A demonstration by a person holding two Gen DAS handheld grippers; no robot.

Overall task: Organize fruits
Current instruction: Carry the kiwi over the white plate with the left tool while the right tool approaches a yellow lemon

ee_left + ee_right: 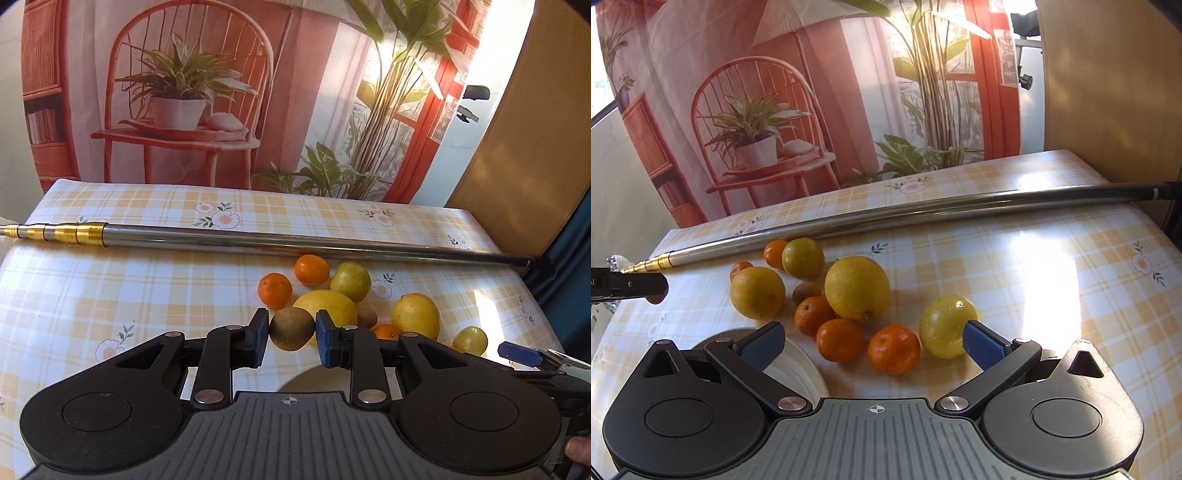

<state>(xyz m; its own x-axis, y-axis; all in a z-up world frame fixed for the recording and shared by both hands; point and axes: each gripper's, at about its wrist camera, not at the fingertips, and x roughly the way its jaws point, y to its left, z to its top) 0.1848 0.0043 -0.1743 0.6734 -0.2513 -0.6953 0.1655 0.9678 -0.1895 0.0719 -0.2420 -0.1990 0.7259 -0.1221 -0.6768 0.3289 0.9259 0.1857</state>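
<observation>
Left claw [291,332] around kiwi [291,329]

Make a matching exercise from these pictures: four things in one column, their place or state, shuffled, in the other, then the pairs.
Things
1. kiwi
2. metal pole
3. right tool
4. white plate

Places or states
A. open, holding nothing
B. clamped in the left tool
C. lying across the table beyond the fruit
D. near edge of the table, partly behind a tool finger

Pairs: 1-B, 2-C, 3-A, 4-D
</observation>
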